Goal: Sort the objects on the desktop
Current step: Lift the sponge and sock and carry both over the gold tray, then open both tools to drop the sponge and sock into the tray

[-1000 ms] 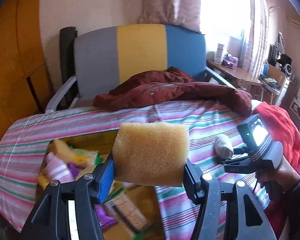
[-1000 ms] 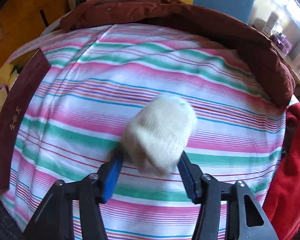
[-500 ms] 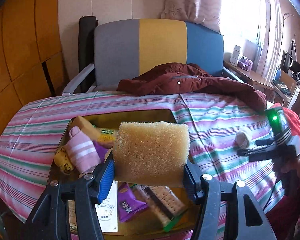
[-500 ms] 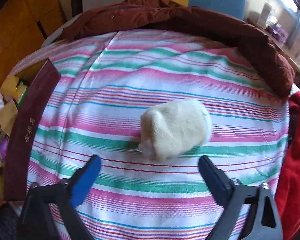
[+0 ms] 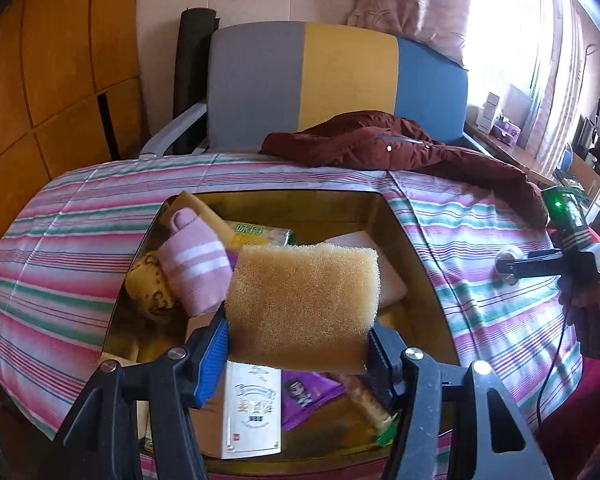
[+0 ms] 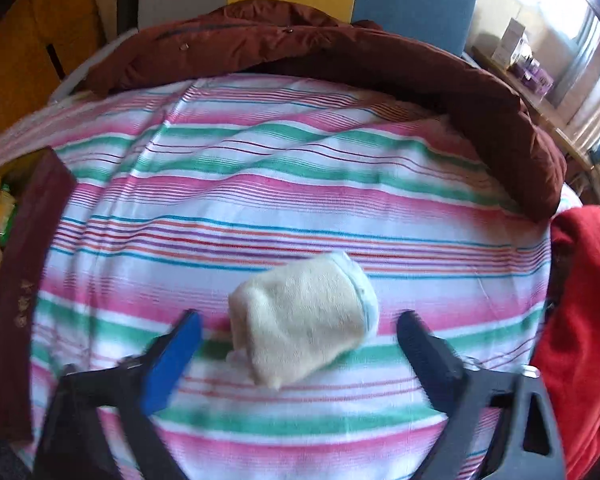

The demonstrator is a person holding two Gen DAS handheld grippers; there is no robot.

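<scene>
My left gripper point(image 5: 300, 340) is shut on a yellow sponge point(image 5: 303, 300) and holds it above an open gold-lined box point(image 5: 415, 248). The box holds a pink striped sock point(image 5: 196, 268), a yellow patterned sock point(image 5: 150, 292), snack packets and a white card point(image 5: 252, 412). My right gripper point(image 6: 300, 340) is open, its fingers on either side of a cream rolled sock point(image 6: 303, 316) that lies on the striped cloth point(image 6: 260, 200). The right gripper also shows in the left wrist view point(image 5: 511, 266) at the sock.
A dark red jacket point(image 6: 339, 52) lies along the far edge of the cloth, with a chair point(image 5: 339, 84) behind it. A red cloth point(image 6: 579, 320) is at the right. The box's maroon wall point(image 6: 24, 272) stands at the left of the right wrist view.
My right gripper let go of the cream sock and opened wide; the sock now lies on the cloth between the fingers. My left gripper carried the sponge over the box.
</scene>
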